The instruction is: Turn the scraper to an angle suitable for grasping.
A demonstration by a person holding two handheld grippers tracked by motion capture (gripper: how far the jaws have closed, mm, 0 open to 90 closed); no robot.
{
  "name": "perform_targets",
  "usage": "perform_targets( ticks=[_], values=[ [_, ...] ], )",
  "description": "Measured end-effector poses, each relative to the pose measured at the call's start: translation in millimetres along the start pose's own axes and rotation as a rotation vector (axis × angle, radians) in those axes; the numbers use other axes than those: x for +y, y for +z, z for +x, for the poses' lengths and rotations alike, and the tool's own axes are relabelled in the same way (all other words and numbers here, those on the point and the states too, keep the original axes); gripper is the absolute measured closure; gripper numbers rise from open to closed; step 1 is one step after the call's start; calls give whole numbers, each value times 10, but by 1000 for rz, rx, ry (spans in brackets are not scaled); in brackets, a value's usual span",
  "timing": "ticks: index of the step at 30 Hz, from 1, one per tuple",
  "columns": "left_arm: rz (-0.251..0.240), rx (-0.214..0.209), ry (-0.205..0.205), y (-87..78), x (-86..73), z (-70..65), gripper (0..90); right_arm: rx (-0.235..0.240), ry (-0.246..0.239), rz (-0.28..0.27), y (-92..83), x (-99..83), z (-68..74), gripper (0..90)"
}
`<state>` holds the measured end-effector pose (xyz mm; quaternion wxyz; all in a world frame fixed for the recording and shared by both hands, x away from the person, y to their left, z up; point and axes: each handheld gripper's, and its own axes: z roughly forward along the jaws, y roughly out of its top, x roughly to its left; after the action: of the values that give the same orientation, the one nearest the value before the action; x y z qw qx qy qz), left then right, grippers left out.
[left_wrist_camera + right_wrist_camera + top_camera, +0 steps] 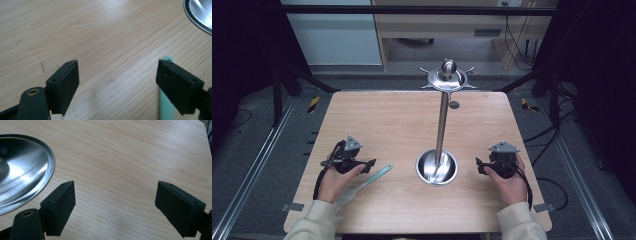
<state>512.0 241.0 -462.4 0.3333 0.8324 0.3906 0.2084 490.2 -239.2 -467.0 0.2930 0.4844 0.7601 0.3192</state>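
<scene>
i see the wooden table (387, 120) from above, with a hand at each near corner. my left gripper (371, 163) sits low over the wood, gripped by the left hand (334, 181), its jaws pointing toward the middle of the table. in the left gripper view (117, 75) the two black jaws stand wide apart with bare wood grain between them and nothing held.

a pale green spatula (364, 184) lies flat on the table just beside the left gripper, on its inner side. its handle end (168, 59) pokes out past the tip of the right-hand jaw in the left gripper view, and the rest runs back under that jaw.

the right gripper (478, 166) rests in the right hand (508, 181), also low. in the right gripper view (116, 195) its jaws gape open over bare wood, empty.

between the two grippers stands a steel stand (441, 125): a round shiny base (437, 167), an upright pole, and a pronged top piece (447, 77) beyond. the base rim (51, 165) lies just left of the right gripper's left jaw, not touching it.
</scene>
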Motion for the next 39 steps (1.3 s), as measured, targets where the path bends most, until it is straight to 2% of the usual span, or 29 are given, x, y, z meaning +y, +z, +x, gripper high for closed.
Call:
perform_targets(
  ticks=[4,5,8,11,13,16,18,23,30,32,39],
  values=[
    [14,-6,26,6,14,-50,264,0,-2,2,-1,-2,8,171],
    [14,-4,34,6,19,-69,322,-5,-3,3,-1,-2,2,173],
    [11,-4,41,-7,38,-106,373,-3,4,6,2,-4,-1,175],
    [13,-28,46,-10,41,-131,482,-6,4,13,4,-8,-1,180],
    [33,-37,53,-1,39,-139,534,-7,-1,12,5,-8,2,182],
    [43,-72,47,7,40,-144,658,-6,-2,19,13,-8,12,187],
    [48,-77,56,14,41,-150,678,-5,-6,23,15,-9,10,188],
    [77,-114,59,43,21,-154,808,-4,-10,23,21,-10,14,188],
    [87,-130,72,84,15,-161,867,-4,-9,29,31,-10,23,190],
    [92,-123,76,95,10,-169,900,-5,-15,32,30,-12,23,195],
    [82,-134,74,137,14,-202,900,-4,-15,33,33,-15,29,197]
  ],
)
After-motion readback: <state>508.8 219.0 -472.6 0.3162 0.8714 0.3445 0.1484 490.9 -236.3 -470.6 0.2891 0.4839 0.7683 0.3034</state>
